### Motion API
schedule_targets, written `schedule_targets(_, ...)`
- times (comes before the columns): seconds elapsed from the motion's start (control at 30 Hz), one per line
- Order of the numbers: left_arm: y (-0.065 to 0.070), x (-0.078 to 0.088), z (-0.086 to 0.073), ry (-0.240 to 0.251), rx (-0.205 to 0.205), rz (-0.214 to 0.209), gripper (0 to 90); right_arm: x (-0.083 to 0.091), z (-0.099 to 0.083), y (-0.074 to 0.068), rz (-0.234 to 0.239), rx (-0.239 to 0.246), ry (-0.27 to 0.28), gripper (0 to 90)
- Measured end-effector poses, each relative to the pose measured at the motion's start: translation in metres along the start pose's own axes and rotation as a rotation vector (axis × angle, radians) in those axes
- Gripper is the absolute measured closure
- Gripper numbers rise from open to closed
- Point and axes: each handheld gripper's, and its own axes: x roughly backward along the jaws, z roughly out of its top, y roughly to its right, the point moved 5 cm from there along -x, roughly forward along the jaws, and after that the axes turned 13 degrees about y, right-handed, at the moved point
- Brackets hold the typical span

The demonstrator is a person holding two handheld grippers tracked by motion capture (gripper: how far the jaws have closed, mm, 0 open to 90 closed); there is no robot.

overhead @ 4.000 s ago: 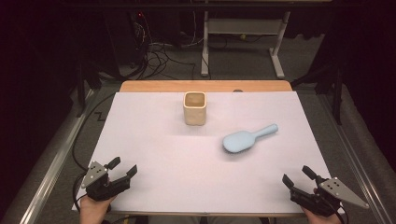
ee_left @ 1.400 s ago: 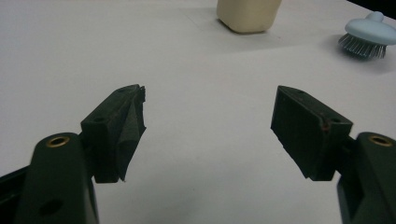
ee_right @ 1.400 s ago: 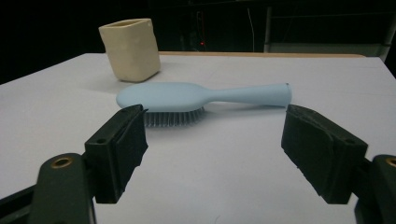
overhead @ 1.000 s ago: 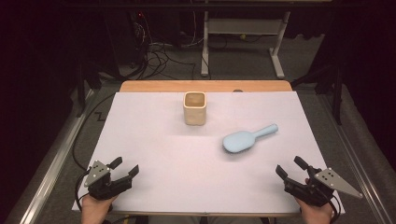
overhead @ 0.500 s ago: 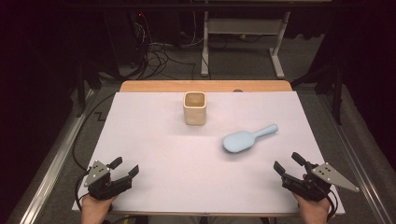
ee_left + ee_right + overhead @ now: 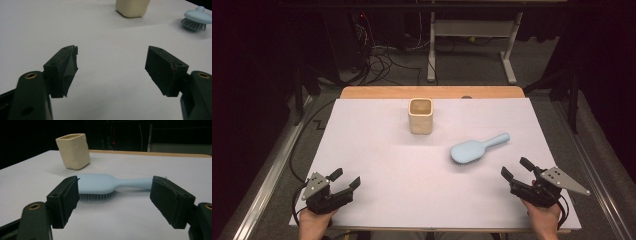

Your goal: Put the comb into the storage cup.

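A light blue hairbrush [image 6: 477, 148] lies bristles down on the white table cover, right of centre. A cream square cup [image 6: 420, 115] stands upright behind it, toward the middle. My right gripper [image 6: 517, 168] hovers open near the front right edge, pointing at the hairbrush [image 6: 110, 183], which lies a short way beyond its jaws. The cup [image 6: 73, 150] shows behind the brush on the left. My left gripper [image 6: 346, 178] rests open at the front left with nothing between its jaws. In the left gripper view [image 6: 112, 67] the cup [image 6: 132, 7] and hairbrush [image 6: 196, 18] are far off.
The white cover [image 6: 377, 150] spans a wooden table whose bare far edge [image 6: 432, 92] shows at the back. Cables and a metal stand are on the dark floor beyond. A metal rail runs along the left side.
My right gripper has shifted left and slightly forward, turning toward the hairbrush. The left gripper, the cup and the brush have stayed put.
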Motion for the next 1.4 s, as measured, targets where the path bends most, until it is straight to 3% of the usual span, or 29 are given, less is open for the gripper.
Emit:
schedule_targets(0.43, 0.000, 0.000, 0.000, 0.001, -0.001, -0.001, 26.7, -0.021, 0.001, -0.004, 0.025, 0.010, -0.012, 25.8)
schedule_targets(1.4, 0.001, 0.000, 0.001, 0.002, 0.001, -0.007, 26.7, -0.059, 0.013, 0.002, 0.011, 0.012, -0.036, 28.9)
